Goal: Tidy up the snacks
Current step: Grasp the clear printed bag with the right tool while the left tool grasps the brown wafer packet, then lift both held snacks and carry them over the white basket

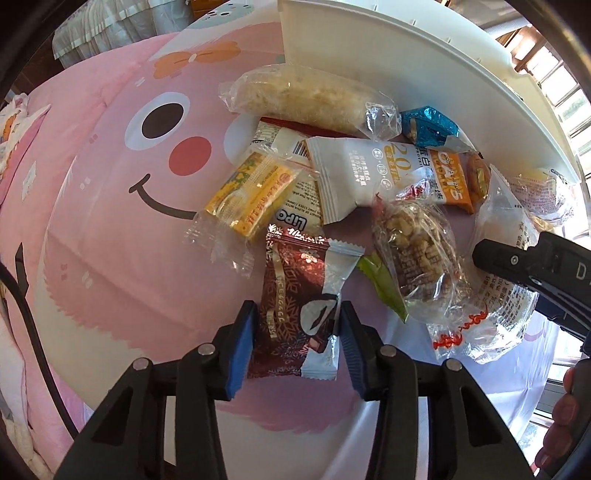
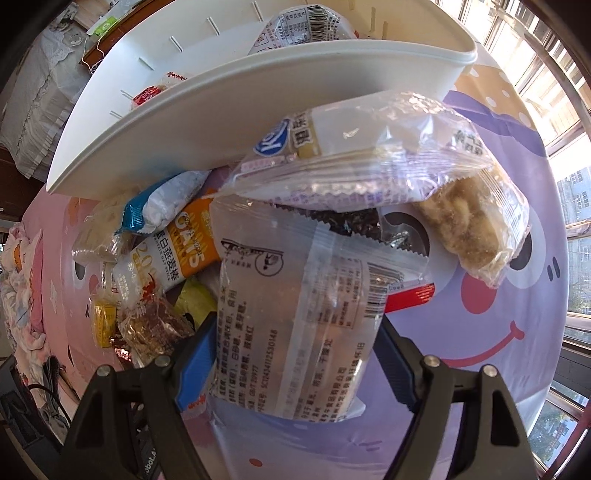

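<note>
A pile of wrapped snacks lies on a pink and lilac cartoon cloth (image 1: 110, 221) in front of a white bin (image 1: 406, 66). My left gripper (image 1: 297, 332) points down with its blue pads against both sides of a brown chocolate snack packet (image 1: 291, 295) lying flat at the pile's near edge. My right gripper (image 2: 295, 354) stands wide, its fingers straddling a clear printed packet (image 2: 295, 295) without visibly squeezing it. In the left wrist view one black finger of the right gripper (image 1: 517, 258) hangs over that clear packet (image 1: 506, 295).
Around them lie a rice roll (image 1: 306, 96), a yellow packet (image 1: 251, 192), an oats bar (image 1: 369, 170) and a nut bar (image 1: 417, 254). A crumbly cake bag (image 2: 369, 158) leans on the bin wall (image 2: 258, 103), which holds a few packets (image 2: 299, 26). A hand (image 1: 561, 406) shows at right.
</note>
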Motion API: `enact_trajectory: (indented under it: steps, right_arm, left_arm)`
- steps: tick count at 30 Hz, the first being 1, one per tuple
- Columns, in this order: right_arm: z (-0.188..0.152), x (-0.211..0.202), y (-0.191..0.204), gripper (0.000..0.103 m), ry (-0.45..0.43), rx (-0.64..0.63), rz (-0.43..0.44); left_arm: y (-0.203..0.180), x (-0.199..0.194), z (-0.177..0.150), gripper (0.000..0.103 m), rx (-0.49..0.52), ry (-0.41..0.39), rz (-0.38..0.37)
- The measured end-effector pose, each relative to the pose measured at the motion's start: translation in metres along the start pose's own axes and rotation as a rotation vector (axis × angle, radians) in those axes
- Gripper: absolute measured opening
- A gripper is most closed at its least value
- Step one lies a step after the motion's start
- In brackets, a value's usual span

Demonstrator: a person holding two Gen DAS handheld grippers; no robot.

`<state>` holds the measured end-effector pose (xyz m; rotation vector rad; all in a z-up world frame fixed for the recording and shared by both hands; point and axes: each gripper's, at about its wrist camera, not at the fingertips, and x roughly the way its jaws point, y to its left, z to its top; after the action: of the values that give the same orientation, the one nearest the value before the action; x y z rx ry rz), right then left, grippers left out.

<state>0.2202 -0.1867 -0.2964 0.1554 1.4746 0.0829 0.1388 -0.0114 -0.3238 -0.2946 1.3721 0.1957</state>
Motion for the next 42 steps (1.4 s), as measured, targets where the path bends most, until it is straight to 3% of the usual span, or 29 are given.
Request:
enact_trajectory:
  steps: [8, 15, 29, 42]
  right_arm:
    - [-0.001, 0.001, 0.010, 0.075, 0.003, -0.027, 0.012]
    - [-0.008, -0.005, 0.007, 0.070, 0.004, -0.043, 0.031]
    - [-0.021, -0.040, 0.005, 0.069, 0.050, -0.097, 0.138]
    - [-0.016, -0.096, 0.033, 0.069, -0.134, -0.198, 0.247]
  left_arm:
    - [0.008, -0.002, -0.016, 0.035, -0.030, -0.005, -0.038]
    - [0.000, -0.015, -0.027, 0.034, -0.016, -0.021, -0.041]
    - [0.004, -0.072, -0.015, 0.033, 0.050, -0.055, -0.022]
    - [0.001, -0.148, 0.018, 0.034, 0.104, -0.156, -0.034]
